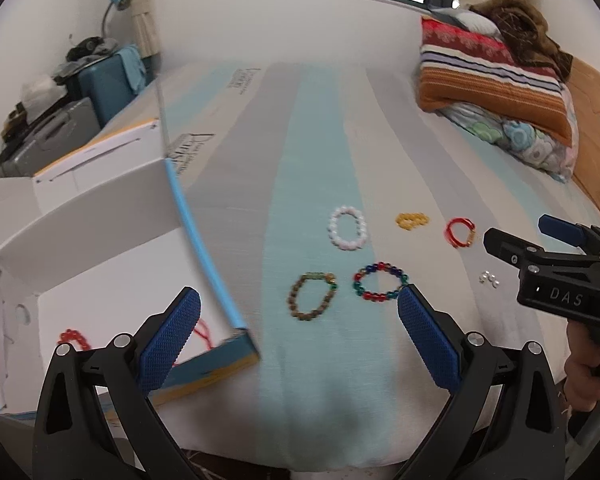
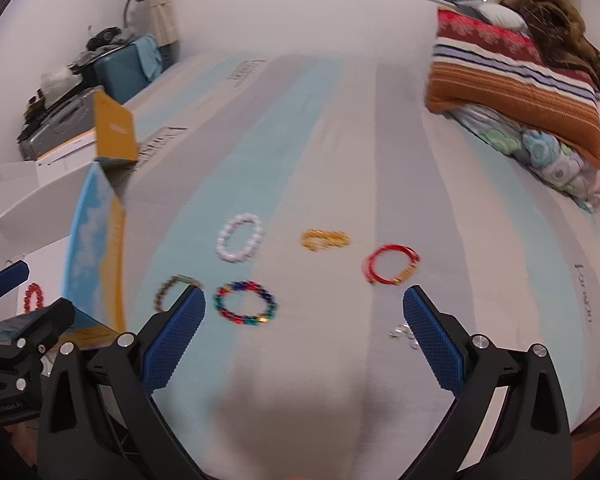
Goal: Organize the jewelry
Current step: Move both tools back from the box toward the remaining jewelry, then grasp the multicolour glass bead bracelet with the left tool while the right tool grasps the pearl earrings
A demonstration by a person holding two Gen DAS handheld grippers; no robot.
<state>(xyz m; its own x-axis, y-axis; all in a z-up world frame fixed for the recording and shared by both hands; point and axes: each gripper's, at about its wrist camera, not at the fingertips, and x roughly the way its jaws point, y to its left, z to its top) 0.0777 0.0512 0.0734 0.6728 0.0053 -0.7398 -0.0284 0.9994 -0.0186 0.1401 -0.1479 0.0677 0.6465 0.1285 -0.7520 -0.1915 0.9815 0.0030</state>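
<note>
The left tongs stood wide apart and held nothing, their blue pads poised above the striped bed, with one pad over the near corner of the open white box and the other by the multicoloured bead bracelet. The right tongs were likewise spread wide and empty, hanging over the bedcover near the same bracelet.

Most of the jewelry lay loose on the bed to the right of the box: a white bead bracelet, a small yellow bead piece beside it, a red cord bracelet further right, a brown bead bracelet just beside the multicoloured one, and a few tiny clear pieces (too small to make out) near the right tongs. None of these touched each other. Inside the box lay a red bead bracelet, partly hidden behind the left pad.

At the far right of the bed sat a folded pile of striped blankets, well apart from the jewelry. A blue lamp stood over clutter beyond the box.
</note>
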